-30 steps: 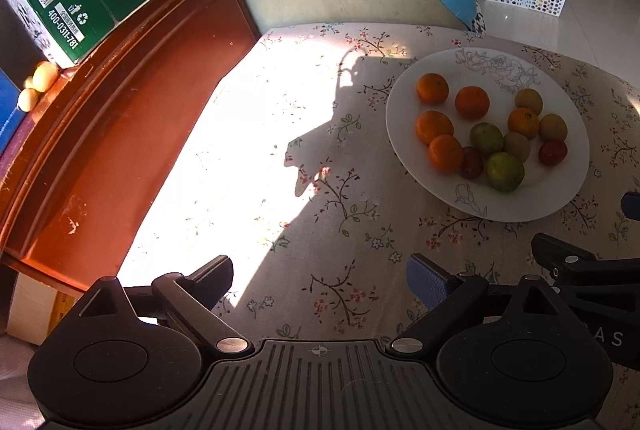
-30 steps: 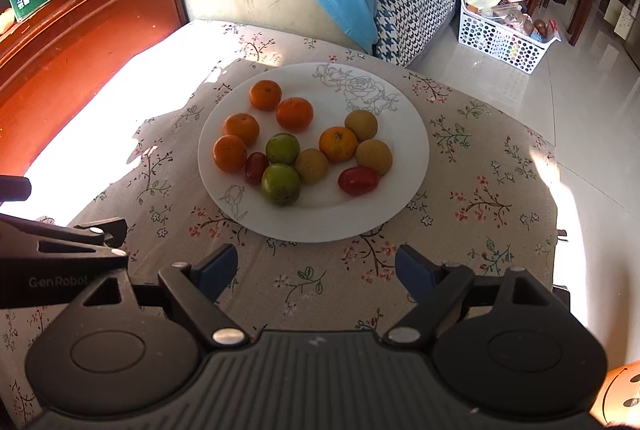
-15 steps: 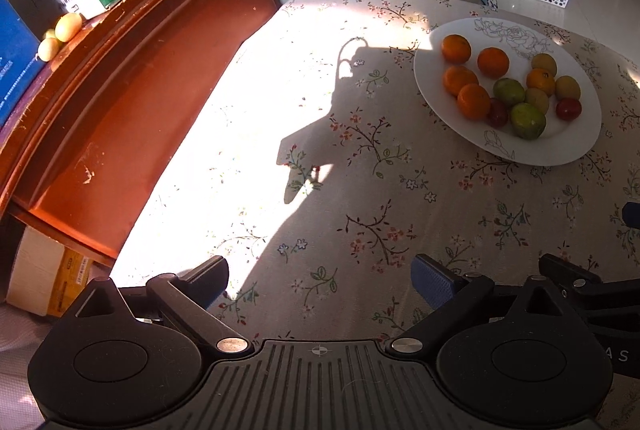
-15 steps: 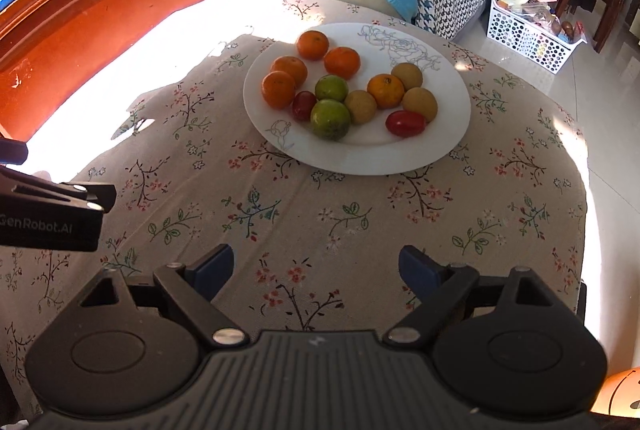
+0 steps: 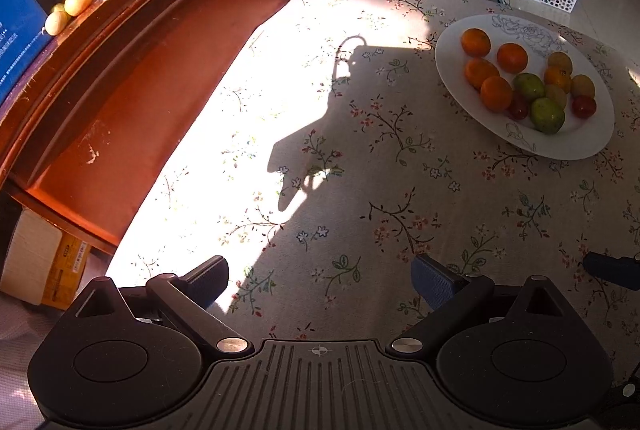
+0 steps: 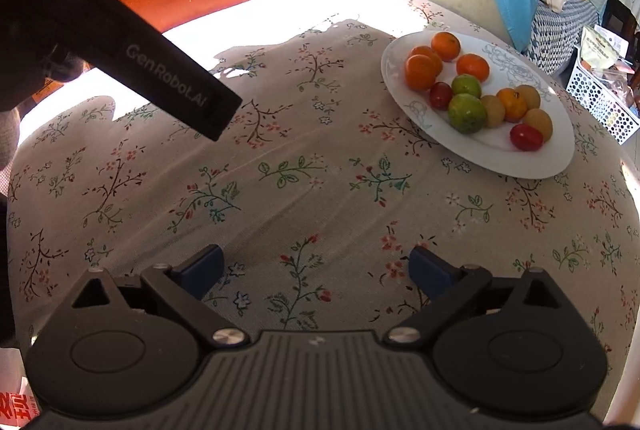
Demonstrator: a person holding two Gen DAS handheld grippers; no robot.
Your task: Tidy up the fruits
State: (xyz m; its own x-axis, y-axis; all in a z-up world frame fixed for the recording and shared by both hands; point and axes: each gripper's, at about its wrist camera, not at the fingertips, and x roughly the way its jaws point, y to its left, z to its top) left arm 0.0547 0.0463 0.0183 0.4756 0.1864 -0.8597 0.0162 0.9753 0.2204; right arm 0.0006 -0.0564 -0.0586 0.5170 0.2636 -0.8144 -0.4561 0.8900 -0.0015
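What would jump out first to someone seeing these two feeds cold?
The white plate of fruit, far right on the floral tablecloth: oranges at the back, two green fruits in the middle, a red one nearest. Next, the hard sun patch and gripper shadow along the cloth's left side. Both the left gripper and right gripper hang open and empty.

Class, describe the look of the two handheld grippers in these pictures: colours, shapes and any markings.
Both are black plastic. The left gripper and right gripper each have a ribbed centre body, two rounded housings with circular recesses, silver pivot screws and blue textured finger pads. From the right wrist view, the left gripper's side reads "GenRobot.AI" in grey. No cables or sleeves are visible.
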